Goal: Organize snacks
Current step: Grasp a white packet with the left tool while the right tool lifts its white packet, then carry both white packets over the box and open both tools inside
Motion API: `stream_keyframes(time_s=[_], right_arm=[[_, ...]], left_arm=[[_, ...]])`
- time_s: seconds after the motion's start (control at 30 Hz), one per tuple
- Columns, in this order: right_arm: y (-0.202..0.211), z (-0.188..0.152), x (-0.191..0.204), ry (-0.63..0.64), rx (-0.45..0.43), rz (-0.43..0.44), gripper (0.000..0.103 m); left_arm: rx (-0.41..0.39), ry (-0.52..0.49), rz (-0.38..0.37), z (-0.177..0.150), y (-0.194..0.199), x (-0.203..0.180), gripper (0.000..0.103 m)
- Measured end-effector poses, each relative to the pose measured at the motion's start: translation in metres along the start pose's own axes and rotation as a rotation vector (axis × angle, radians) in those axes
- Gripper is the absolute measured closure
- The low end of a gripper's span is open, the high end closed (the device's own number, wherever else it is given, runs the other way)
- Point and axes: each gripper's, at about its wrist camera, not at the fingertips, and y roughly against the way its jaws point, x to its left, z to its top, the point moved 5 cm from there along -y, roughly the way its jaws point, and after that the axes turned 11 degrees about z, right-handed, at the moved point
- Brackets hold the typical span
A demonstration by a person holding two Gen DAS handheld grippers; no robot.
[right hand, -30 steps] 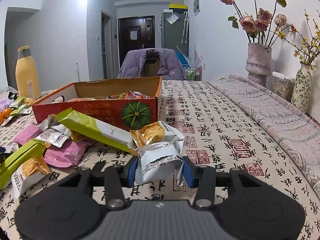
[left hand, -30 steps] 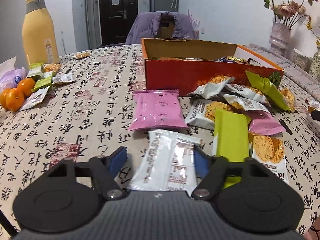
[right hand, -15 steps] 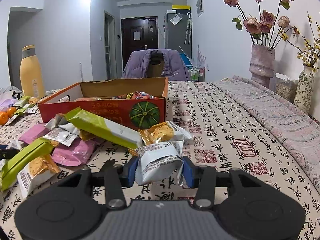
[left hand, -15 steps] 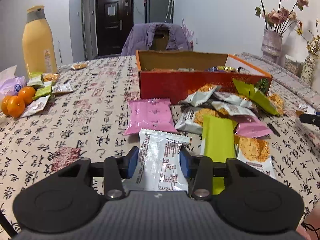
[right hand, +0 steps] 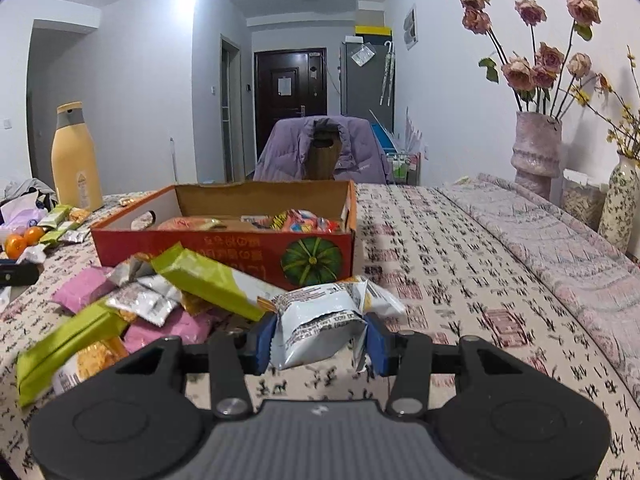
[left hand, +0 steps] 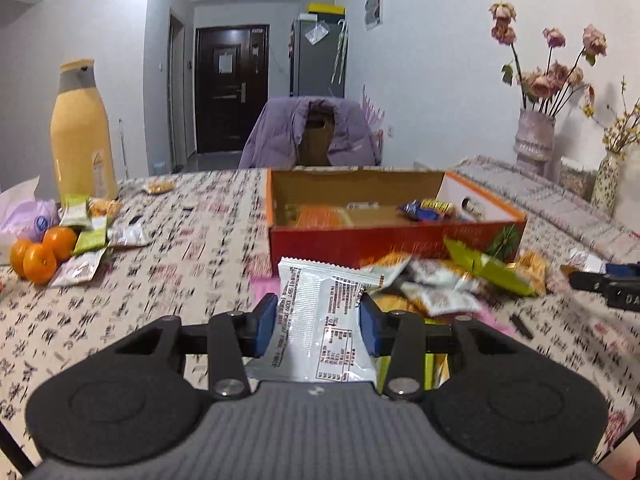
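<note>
Here the left hand-held gripper [left hand: 318, 322] is clamping a silver packet [left hand: 320, 320] by its sides, its blue pads pressing in on the wrapper, and the packet is sticking up in front of the box [left hand: 396, 236] with its far end off the bench [left hand: 160, 272]. The right hand-held gripper [right hand: 320, 338] is clamped on a white packet [right hand: 320, 328], crumpling it between the pads just above the bench and beside the box's near corner with the pumpkin picture. The box is standing open in the middle of the bench, holding a few snacks. A heap of green, pink and silver packets [right hand: 160, 300] is lying against its near wall. Further left, oranges [left hand: 40, 256] and more packets are sitting near a yellow bottle [left hand: 82, 136].
</note>
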Motion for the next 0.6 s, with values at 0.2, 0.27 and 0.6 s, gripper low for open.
stream_keyframes(time_s=[0.2, 0.27, 0.6], right_arm=[[-0.010, 0.019, 0.008, 0.014, -0.033, 0.019, 0.057], [-0.016, 0.027, 0.011, 0.023, -0.043, 0.025, 0.057], [-0.052, 0.069, 0.028, 0.067, -0.089, 0.059, 0.057]], left_arm=[[-0.046, -0.009, -0.017, 0.022, -0.006, -0.018, 0.060], [-0.063, -0.012, -0.020, 0.031, -0.010, -0.024, 0.060], [-0.125, -0.022, -0.030, 0.077, -0.035, -0.044, 0.060]])
